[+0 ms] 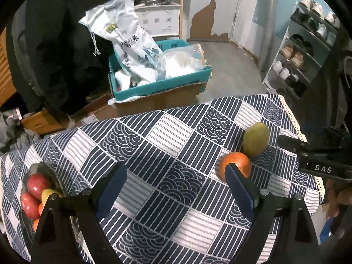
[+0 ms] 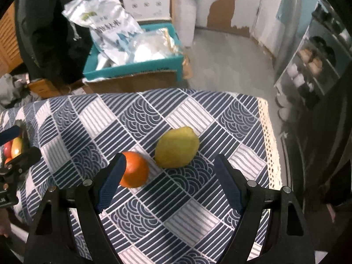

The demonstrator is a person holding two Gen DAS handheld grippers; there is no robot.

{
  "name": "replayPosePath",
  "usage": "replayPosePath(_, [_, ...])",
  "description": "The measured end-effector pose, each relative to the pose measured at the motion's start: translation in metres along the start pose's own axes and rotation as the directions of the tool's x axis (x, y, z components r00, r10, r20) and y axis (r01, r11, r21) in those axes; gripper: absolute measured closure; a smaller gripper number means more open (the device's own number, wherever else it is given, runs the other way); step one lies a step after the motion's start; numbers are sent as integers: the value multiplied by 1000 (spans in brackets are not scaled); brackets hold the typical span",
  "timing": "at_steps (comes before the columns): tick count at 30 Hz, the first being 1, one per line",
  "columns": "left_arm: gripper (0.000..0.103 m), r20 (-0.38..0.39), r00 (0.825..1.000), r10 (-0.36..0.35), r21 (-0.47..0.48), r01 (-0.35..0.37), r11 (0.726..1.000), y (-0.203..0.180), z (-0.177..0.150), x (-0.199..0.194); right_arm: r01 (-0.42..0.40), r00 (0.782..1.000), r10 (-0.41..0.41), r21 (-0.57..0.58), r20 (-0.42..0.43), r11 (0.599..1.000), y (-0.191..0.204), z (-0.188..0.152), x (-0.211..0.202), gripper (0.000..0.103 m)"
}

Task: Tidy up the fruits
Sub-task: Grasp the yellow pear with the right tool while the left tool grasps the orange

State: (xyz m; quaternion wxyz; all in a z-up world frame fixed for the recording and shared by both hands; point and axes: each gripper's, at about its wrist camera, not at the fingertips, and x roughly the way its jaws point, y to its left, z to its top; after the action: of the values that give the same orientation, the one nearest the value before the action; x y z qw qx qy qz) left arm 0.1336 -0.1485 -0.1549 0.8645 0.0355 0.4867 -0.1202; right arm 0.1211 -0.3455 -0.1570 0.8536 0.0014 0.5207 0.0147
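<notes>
Far left on the tabletop (image 1: 167, 136) there's a glass bowl (image 1: 45, 169) with red apples (image 1: 37, 184) in it. Left gripper (image 1: 176, 182) has jaws wide open, nothing in them. Then the orange (image 2: 135, 169) touching the lemon (image 2: 177, 147), right gripper (image 2: 169, 176) open-jawed above them.

Patterned tablecloth (image 1: 167, 145) underfoot. Teal box (image 1: 158, 85) of white bags (image 1: 129, 44) at 12 o'clock; shoe rack (image 1: 303, 50) at 2 o'clock.

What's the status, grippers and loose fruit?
Left gripper and right gripper open, empty. Orange and lemon loose on tablecloth. Nothing blocking.
</notes>
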Motion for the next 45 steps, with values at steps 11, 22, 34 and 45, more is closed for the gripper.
replayPosePath(11, [11,-71,997,-17,-22,16,1000,-3,15,59,-27,991,45,142,-127,989,-28,11,71,22])
replayPosePath(22, [11,-108,994,-24,-37,20,999,-1,22,94,-31,983,54,131,-174,991,-30,12,107,22])
replayPosePath(34, [11,-139,986,-88,-79,77,994,-12,16,103,-54,976,78,120,-203,991,-22,6,126,31])
replayPosePath(45, [11,-136,980,-146,-42,141,989,-44,10,93,4,989,14,121,-147,993,-47,-17,91,31])
